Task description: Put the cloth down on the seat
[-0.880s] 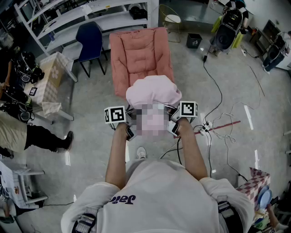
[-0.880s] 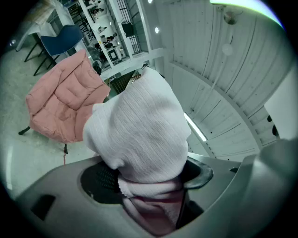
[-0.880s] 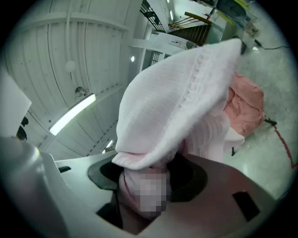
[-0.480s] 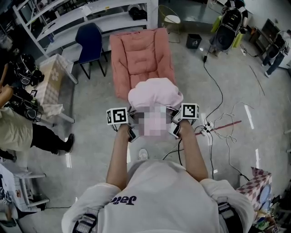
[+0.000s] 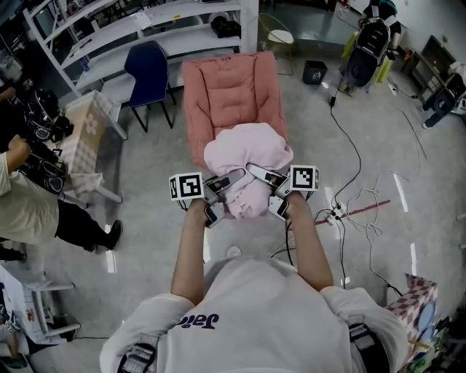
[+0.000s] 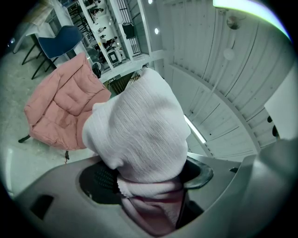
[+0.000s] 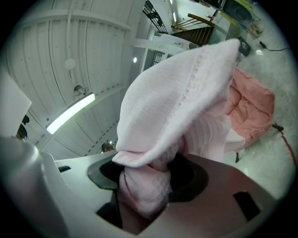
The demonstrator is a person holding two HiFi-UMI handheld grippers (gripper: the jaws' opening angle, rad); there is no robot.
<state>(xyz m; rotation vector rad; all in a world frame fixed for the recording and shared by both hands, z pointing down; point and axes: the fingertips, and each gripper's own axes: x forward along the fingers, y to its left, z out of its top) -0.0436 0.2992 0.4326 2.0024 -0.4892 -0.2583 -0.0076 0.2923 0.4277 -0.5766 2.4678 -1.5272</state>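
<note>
A bunched pale pink cloth (image 5: 247, 154) hangs between my two grippers, over the near end of a salmon padded chair (image 5: 229, 87). My left gripper (image 5: 226, 182) is shut on the cloth's left side and my right gripper (image 5: 263, 176) on its right side. In the left gripper view the cloth (image 6: 139, 125) fills the space between the jaws and rises above them, with the chair (image 6: 60, 104) behind it. The right gripper view shows a thick fold of cloth (image 7: 177, 107) pinched between the jaws, with the chair (image 7: 253, 111) at the right. The fingertips are mostly buried in fabric.
A blue chair (image 5: 149, 69) and white shelving (image 5: 145, 22) stand behind the padded chair on the left. A small table with a checked cover (image 5: 84, 124) and a person (image 5: 29, 211) are at the left. Cables (image 5: 357, 211) lie on the floor at the right, a black bin (image 5: 314, 71) further back.
Both grippers and the cloth stay nearly where they were, in front of the chair. The person at the left has shifted slightly.
</note>
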